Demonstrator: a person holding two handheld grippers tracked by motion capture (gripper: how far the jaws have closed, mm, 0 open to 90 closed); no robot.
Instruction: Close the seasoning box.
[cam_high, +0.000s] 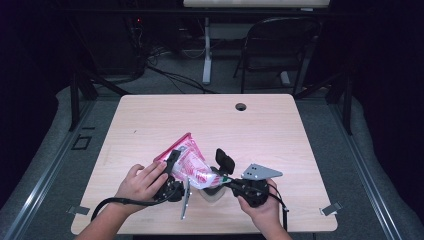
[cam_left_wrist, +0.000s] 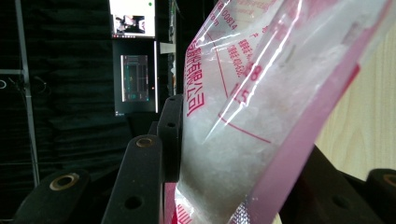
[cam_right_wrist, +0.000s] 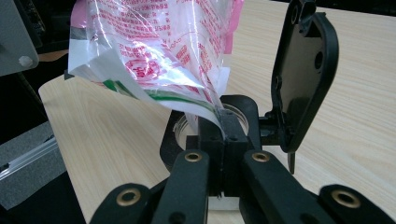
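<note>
both grippers are on the bag (cam_high: 189, 162), a clear plastic pouch with pink-red print and white grains inside, held tilted just above the table (cam_high: 150, 120) near its front edge. the left gripper (cam_high: 172, 172) has its jaws around the fat body of the bag, pressing on both sides. the right gripper (cam_high: 225, 181) is clenched tight on the bag's lower corner, jaws fully together on the thin film. directly under that corner sits a clear container (cam_right_wrist: 233, 122) with its black flip lid (cam_right_wrist: 303, 74) standing open.

the risks, as i read it: the pinched corner is thin and slippery, so it could slide out of the right jaws and the bag would swing off the container. squeeze too hard on the left and grains could burst out past the container's mouth.

hard to tell whether the corner is already cut open. the container's mouth is mostly hidden behind the right jaws, and how full it is can't be made out.
</note>
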